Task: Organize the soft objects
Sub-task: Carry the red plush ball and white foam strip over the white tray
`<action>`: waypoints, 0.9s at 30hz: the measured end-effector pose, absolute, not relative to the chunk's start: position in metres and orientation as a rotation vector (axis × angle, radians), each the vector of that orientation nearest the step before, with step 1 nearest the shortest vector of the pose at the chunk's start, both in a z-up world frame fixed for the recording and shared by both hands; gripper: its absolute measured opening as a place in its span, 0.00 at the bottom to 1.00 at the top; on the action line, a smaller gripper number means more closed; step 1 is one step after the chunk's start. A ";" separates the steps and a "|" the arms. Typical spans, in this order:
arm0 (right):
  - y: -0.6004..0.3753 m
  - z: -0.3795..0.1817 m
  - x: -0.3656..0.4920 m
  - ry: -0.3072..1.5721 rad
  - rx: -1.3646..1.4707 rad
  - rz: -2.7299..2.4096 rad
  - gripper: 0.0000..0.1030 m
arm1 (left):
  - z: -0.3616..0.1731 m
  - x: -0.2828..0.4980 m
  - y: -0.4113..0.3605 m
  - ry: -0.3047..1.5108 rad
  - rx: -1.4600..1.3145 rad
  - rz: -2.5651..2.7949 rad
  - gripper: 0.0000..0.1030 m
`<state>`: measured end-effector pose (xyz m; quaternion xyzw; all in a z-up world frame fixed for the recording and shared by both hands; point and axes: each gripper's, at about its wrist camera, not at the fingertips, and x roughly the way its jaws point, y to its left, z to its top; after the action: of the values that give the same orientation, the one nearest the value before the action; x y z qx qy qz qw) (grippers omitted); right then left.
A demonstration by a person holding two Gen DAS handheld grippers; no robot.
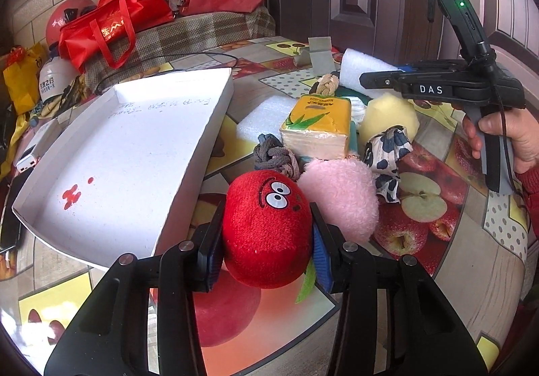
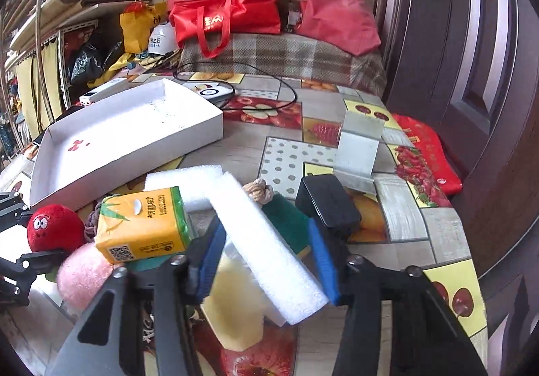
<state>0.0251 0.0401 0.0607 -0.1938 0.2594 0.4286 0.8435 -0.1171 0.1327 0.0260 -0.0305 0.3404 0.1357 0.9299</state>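
Beside the white box (image 1: 128,153), left gripper (image 1: 267,234) jaws are squeezing the red plush (image 1: 266,227); right gripper (image 2: 266,258) jaws are pinching the foam strip (image 2: 266,241), which is hanging tilted and risking slipping free.

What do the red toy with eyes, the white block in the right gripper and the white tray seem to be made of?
Red toy with eyes: plush fabric, fuzzy nap, dented by the left gripper.
White block, in the right gripper: probably packing foam, matte with a fine grainy texture.
White tray: likely cardboard, thin folded walls, matte, with handwriting and red stains.
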 end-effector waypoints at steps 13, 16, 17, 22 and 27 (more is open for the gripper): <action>-0.039 0.101 -0.041 0.184 0.042 0.975 0.19 | 0.061 -0.192 0.141 0.305 -0.027 0.538 0.40; -0.023 0.086 -0.056 0.185 0.003 0.978 0.19 | 0.065 -0.212 0.161 0.253 -0.048 0.673 0.40; -0.017 0.081 -0.058 0.193 -0.007 0.982 0.19 | 0.065 -0.217 0.168 0.242 -0.050 0.713 0.40; 0.008 0.069 -0.068 0.250 -0.030 1.024 0.19 | 0.058 -0.223 0.203 0.261 -0.116 0.813 0.40; 0.034 0.067 -0.089 0.220 -0.085 1.061 0.19 | 0.056 -0.222 0.213 0.269 -0.121 0.857 0.41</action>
<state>-0.0889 0.0339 0.0669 -0.0403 0.1046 0.5048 0.8559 -0.2223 0.2130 0.0558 -0.0586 0.1297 0.4138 0.8991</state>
